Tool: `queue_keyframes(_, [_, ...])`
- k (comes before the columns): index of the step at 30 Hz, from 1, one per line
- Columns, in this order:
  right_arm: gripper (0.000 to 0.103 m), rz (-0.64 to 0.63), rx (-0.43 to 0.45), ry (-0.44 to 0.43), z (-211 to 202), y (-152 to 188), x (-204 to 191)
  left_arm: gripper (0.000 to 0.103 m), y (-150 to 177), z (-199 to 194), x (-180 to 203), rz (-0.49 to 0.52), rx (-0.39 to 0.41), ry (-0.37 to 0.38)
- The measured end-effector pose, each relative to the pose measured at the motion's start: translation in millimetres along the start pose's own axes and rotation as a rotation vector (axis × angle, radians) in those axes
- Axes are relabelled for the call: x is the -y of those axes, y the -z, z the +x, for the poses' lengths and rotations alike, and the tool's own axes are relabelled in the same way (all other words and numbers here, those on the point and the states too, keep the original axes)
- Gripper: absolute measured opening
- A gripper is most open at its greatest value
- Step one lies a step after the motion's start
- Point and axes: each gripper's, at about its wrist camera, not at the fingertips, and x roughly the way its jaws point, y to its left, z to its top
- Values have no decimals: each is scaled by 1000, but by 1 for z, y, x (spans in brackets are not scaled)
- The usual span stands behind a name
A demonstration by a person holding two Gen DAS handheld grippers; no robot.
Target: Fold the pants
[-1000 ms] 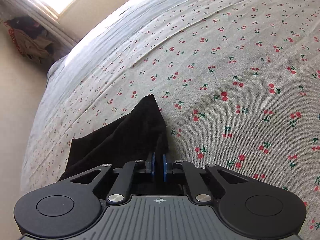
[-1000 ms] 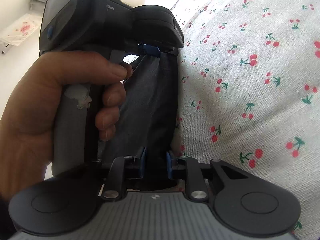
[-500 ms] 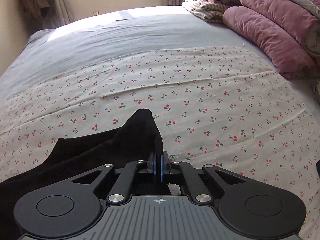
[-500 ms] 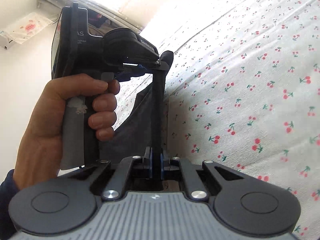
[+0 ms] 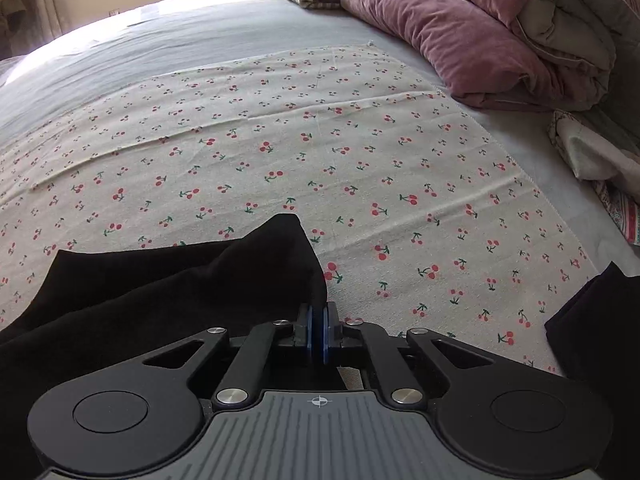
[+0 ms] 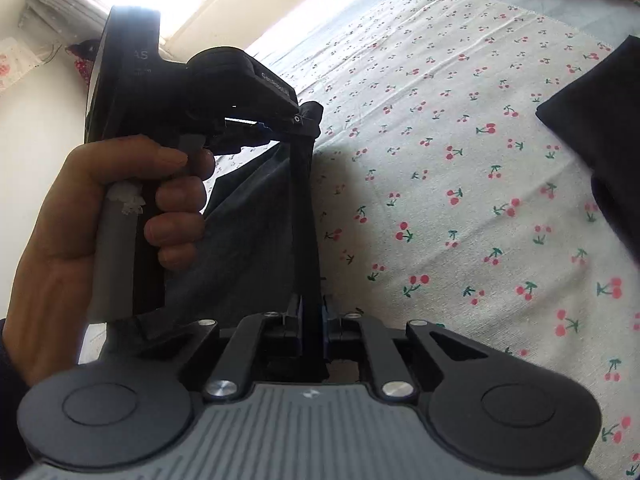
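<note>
One pair of black pants (image 5: 168, 292) is held above the cherry-print sheet (image 5: 360, 152), pinched in both grippers: left gripper (image 5: 319, 330) and right gripper (image 6: 311, 326), jaws nearly closed on fabric. "AS" is read on the left gripper's body.

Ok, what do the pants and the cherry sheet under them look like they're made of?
The pants look like a soft, matte black fabric, maybe a knit or brushed cotton: no sheen, and they drape in loose rounded folds from the left gripper. The cherry sheet looks like thin woven cotton or a linen blend: a fine visible weave, flat finish and shallow, sharp creases. Neither fibre can be confirmed by sight.
</note>
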Motion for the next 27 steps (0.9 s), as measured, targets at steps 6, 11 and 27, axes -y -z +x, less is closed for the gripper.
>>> queue_keyframes(6, [42, 33, -8, 0, 5, 3, 5, 10, 0, -2, -17, -59, -5, 67])
queue_keyframes(11, [32, 92, -12, 24, 20, 6, 15, 9, 3, -6, -22, -118, 2, 70])
queue_keyframes(27, [0, -47, 121, 180, 16, 21, -38, 91, 29, -67, -117, -60, 17, 124])
